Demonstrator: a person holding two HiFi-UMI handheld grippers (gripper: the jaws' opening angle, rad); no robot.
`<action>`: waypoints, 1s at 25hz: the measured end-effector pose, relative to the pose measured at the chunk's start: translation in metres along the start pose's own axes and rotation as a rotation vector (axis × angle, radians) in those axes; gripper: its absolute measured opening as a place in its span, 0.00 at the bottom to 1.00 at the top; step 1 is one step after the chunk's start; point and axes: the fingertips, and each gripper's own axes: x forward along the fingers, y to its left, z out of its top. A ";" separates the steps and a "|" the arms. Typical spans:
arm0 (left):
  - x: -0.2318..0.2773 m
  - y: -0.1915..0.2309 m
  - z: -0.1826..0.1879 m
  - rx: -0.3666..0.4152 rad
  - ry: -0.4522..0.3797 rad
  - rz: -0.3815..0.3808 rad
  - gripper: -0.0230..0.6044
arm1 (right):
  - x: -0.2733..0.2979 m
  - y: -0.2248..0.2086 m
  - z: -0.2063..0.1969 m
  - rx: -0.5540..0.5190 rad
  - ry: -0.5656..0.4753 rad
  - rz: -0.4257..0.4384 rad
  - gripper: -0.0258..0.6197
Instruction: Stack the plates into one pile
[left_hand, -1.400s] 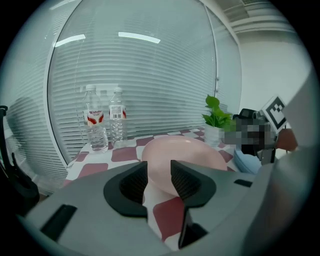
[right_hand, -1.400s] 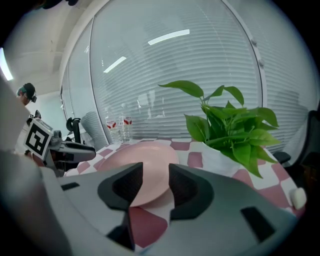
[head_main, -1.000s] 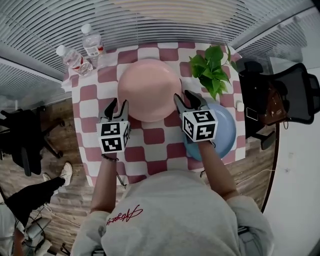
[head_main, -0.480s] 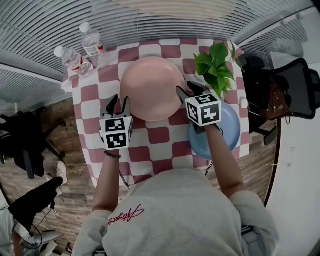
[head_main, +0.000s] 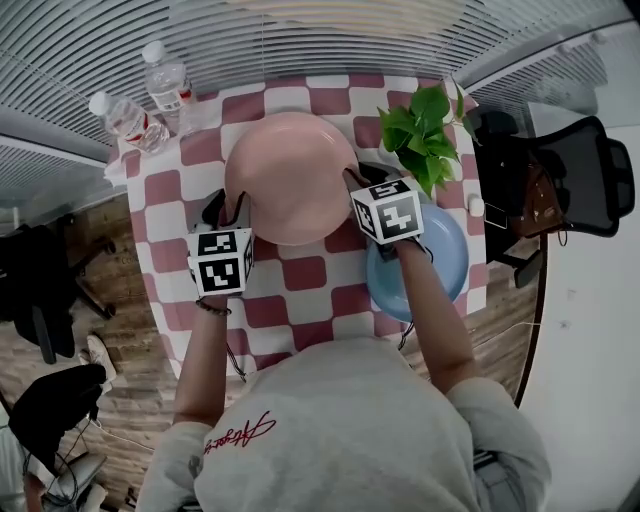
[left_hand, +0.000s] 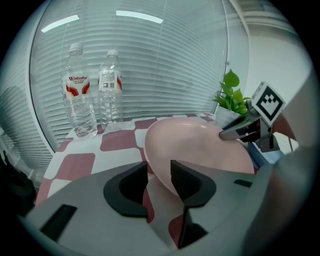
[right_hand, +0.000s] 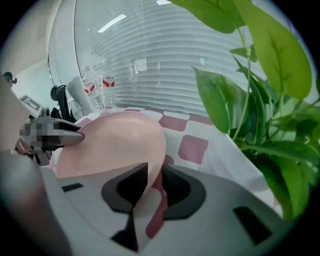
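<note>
Stacking barely begun: pink plate (head_main: 285, 165) beside blue plate (head_main: 445, 258), not yet on it. Right gripper (head_main: 362, 180) just closing, now clamped on the rim nearest the blue plate. Left gripper (head_main: 228, 205) wide, straddling the far rim, seemingly not pinching.

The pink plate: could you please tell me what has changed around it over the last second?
The right gripper moved from over the blue plate to the pink plate, its jaws just closing on the right rim. The left gripper, bottles and plant stayed put.
</note>
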 end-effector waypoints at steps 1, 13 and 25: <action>0.001 -0.001 0.000 -0.004 0.000 -0.003 0.28 | 0.000 -0.001 0.000 0.000 0.001 -0.001 0.19; 0.004 0.005 -0.003 0.015 -0.005 0.088 0.26 | -0.007 0.001 0.010 0.050 -0.068 -0.027 0.15; -0.033 0.012 0.011 -0.045 -0.088 0.140 0.19 | -0.036 0.016 0.021 0.061 -0.165 -0.056 0.14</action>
